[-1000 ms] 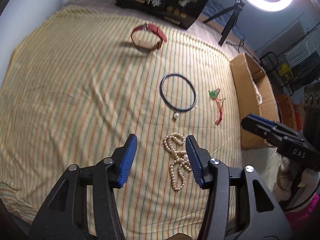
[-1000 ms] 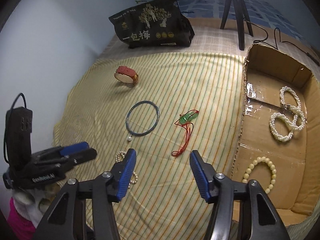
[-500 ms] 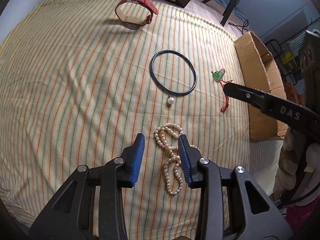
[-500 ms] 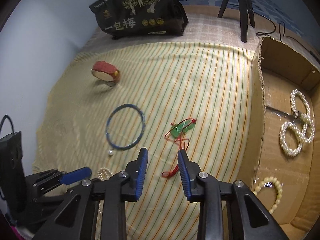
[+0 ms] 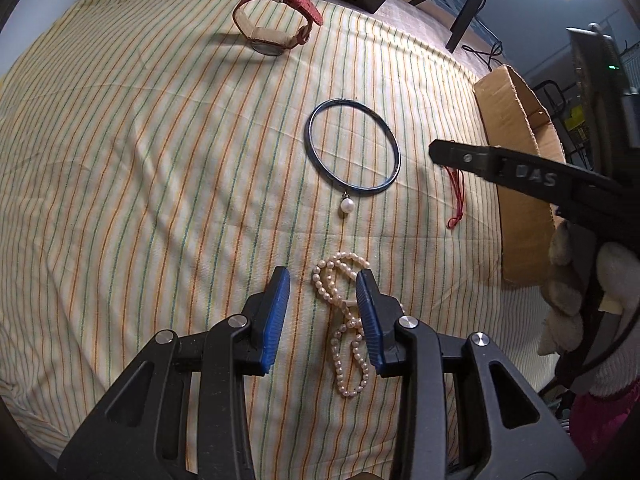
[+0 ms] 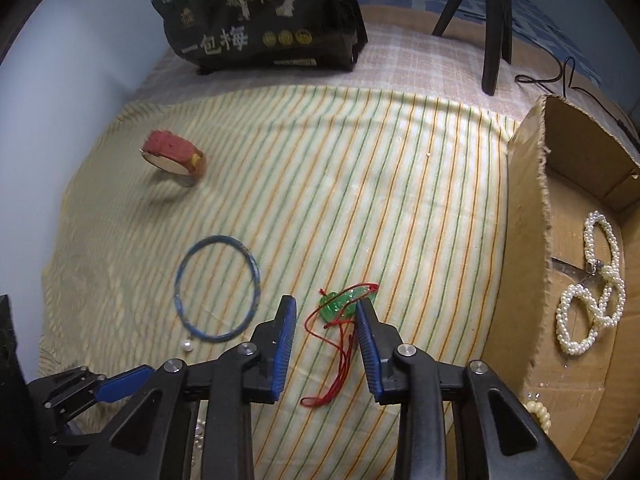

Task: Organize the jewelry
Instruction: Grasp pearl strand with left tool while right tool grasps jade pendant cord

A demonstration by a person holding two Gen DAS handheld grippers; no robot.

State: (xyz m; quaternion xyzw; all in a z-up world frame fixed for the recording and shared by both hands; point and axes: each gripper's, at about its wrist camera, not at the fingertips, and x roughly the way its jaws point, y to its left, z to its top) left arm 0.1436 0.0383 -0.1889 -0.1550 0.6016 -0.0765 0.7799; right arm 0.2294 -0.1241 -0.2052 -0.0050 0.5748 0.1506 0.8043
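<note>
We see bare striped cloth [image 5: 160, 168] lying wide between the red watch [image 5: 276, 20] and the blue bangle [image 5: 354, 148]. The cardboard box's wall [image 6: 524, 240] stands along its right edge, and the black bag [image 6: 260, 20] and tripod legs [image 6: 494, 28] close the far end.

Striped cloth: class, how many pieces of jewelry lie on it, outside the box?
4: red watch at far left, blue bangle mid-cloth, green pendant under the right fingers, pearl strand under the left fingers.

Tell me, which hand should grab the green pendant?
Right, probably. The right gripper hangs over the green pendant, which sits between its open jaws. The left gripper is over the pearl necklace.
</note>
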